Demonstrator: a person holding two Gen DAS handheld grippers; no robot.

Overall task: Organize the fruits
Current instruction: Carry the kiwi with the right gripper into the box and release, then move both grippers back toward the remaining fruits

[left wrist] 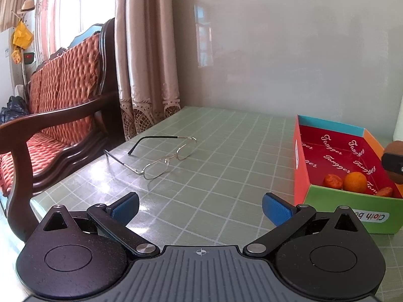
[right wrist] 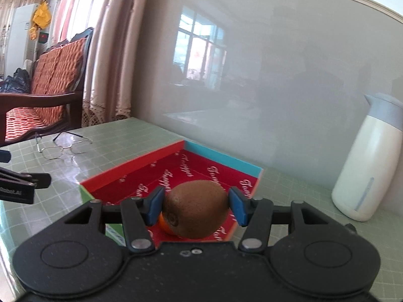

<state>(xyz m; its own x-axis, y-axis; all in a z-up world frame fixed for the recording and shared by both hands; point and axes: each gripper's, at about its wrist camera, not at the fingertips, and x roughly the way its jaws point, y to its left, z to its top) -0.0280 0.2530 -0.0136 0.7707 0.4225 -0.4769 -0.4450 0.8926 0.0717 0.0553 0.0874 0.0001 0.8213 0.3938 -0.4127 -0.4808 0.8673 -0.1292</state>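
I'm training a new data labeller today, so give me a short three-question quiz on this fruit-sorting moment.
1. True or false: the left gripper is holding a fruit.
2. Which object does the right gripper carry? A) an orange B) a kiwi C) the eyeglasses
3. Fill in: the kiwi is held above the red-lined ____.

Key
1. False: its jaws stand wide apart with nothing between them.
2. B: the brown kiwi sits between the blue pads; the eyeglasses lie on the table.
3. Box; an orange already lies inside it.
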